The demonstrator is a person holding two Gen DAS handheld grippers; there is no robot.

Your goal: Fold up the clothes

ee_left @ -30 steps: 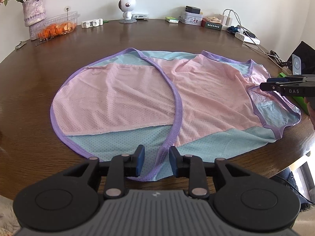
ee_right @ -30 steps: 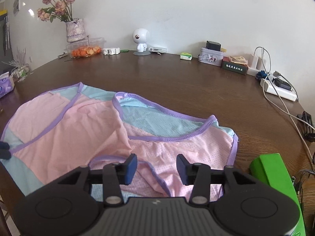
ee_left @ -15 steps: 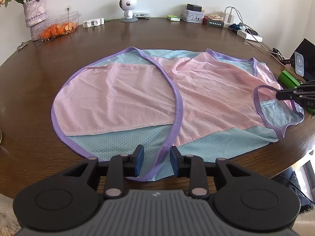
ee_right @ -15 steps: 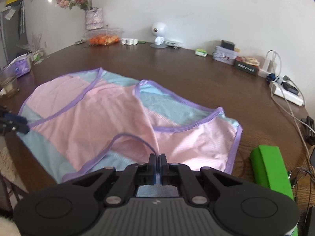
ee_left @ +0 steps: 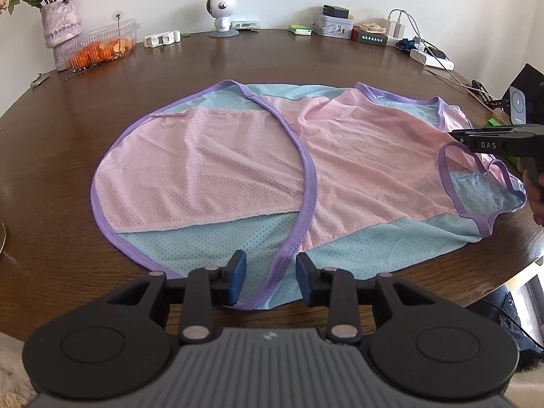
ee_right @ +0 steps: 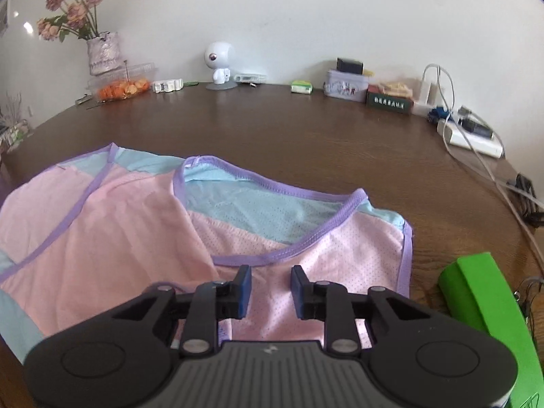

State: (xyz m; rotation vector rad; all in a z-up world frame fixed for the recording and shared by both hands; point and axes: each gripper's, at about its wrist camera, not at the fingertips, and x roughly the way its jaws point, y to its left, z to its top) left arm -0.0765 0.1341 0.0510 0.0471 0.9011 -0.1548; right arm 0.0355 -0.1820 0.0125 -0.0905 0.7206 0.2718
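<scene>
A pink and light-blue mesh garment (ee_left: pixel 238 170) with purple hems lies spread on the round brown table (ee_left: pixel 238 57). My left gripper (ee_left: pixel 271 282) sits low at the garment's near edge. Its jaws are opening, the purple hem lies between them, and the pads do not press it. My right gripper (ee_right: pixel 271 289) hovers over the pink fabric (ee_right: pixel 119 231) at the garment's right end, jaws apart, nothing pinched. In the left wrist view the right gripper (ee_left: pixel 457 135) reaches in from the right, with the sleeve's purple hem (ee_left: pixel 442 166) arched up beside its tip.
A green block (ee_right: pixel 482 299) lies just right of the garment. A power strip (ee_right: pixel 476 139) and cables run along the right rim. Along the far rim stand a vase (ee_left: pixel 59 23), a clear fruit box (ee_left: pixel 102 47), a white figurine (ee_left: pixel 221 10) and small boxes.
Half a second ago the right gripper was shut at the sleeve hem; now its jaws stand apart over the fabric. The left gripper's gap has widened slightly.
</scene>
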